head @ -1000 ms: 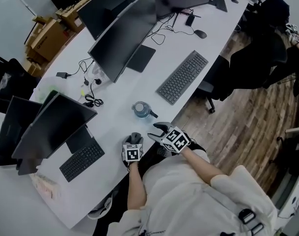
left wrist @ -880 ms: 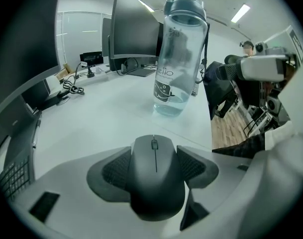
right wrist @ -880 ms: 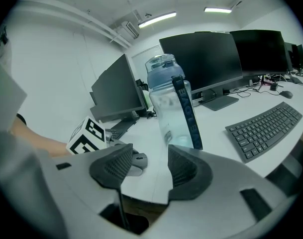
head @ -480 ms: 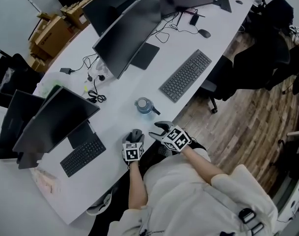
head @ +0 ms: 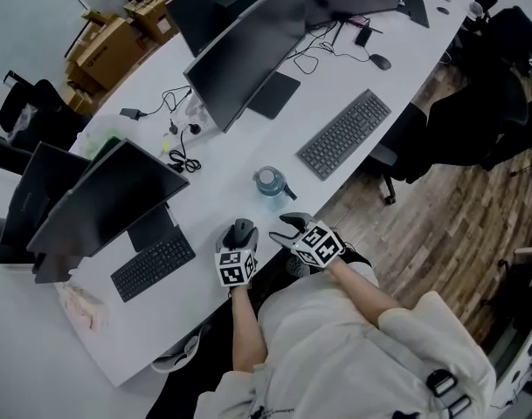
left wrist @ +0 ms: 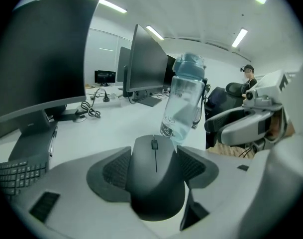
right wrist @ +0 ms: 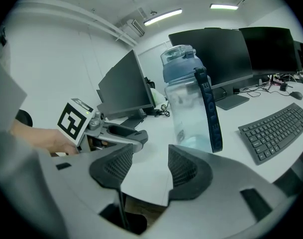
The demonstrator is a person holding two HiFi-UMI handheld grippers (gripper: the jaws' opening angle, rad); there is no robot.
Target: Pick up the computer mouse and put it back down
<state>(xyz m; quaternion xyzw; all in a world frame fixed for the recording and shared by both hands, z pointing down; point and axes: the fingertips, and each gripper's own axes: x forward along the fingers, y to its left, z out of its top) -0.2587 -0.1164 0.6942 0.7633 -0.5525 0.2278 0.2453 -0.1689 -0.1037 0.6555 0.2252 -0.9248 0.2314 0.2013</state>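
A dark grey computer mouse [head: 241,231] sits near the front edge of the white desk [head: 222,177]. My left gripper [head: 240,236] is shut on it, and in the left gripper view the mouse [left wrist: 155,176] fills the gap with both ribbed pads pressed against its sides. I cannot tell whether it rests on the desk or hangs just above it. My right gripper [head: 287,226] is just to the right of the mouse at the desk edge. It is open, with nothing between its pads [right wrist: 146,169].
A clear blue-capped water bottle [head: 269,182] stands just beyond both grippers. A grey keyboard [head: 345,133] lies farther right and a black keyboard [head: 153,262] to the left. Monitors [head: 248,52] line the back. Office chairs [head: 475,116] stand on the wooden floor at right.
The head view has drifted, so the desk sits a little differently in the picture. My left gripper stays shut on the mouse and the right gripper stays open beside it.
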